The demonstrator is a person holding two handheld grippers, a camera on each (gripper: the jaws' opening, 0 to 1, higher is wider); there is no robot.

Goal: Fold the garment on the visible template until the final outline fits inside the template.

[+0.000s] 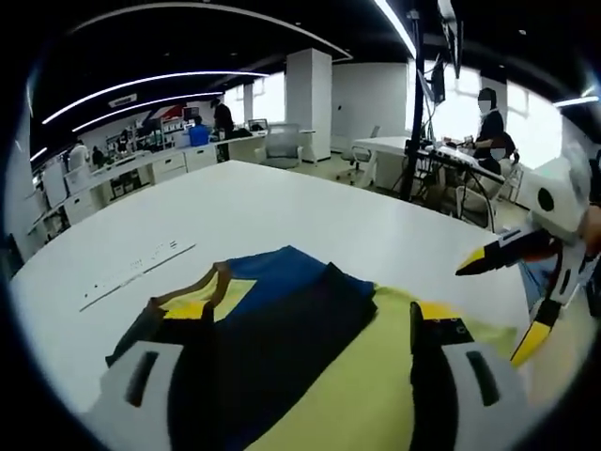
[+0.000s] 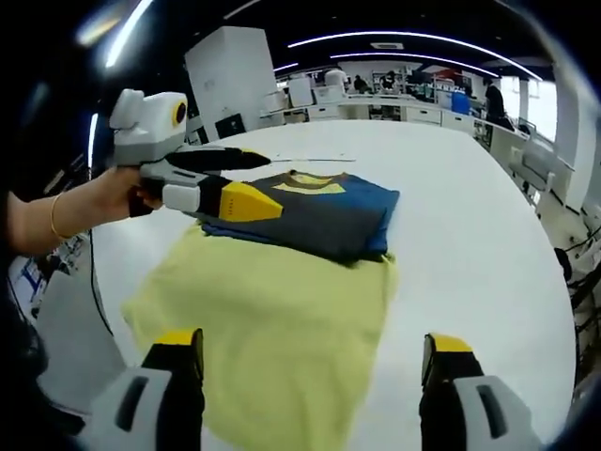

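1. The garment [image 2: 319, 216], dark blue and grey with a yellow collar patch, is seen folded into a compact block and laid on the far end of the yellow template [image 2: 272, 338], which itself lies flat on the white table [image 2: 470, 207].
2. In the right gripper view, the garment's right edge is seen to run slightly past the template's right border, so the outline is judged not yet wholly inside the template (the overhang is small and partly a matter of lens distortion).
3. The left gripper [image 2: 258, 183] is held by a hand [image 2: 113, 202] just above the near left edge of the garment. Its jaws are seen parted and nothing is held between them.
4. The right gripper [image 2: 315, 362] is held over the near end of the template, well short of the garment. Its jaws are spread wide and empty. It is also seen in the left gripper view [image 1: 512, 301], likewise released.
5. Key relation: the garment lies straight ahead of the right gripper, beyond the bare stretch of template, with its long axis running across that gripper's line of sight. The left gripper is clearly the nearer of the two to the garment.
6. Judgement: the next move is expected to be a shift or further fold of the overhanging right edge toward the template's middle.
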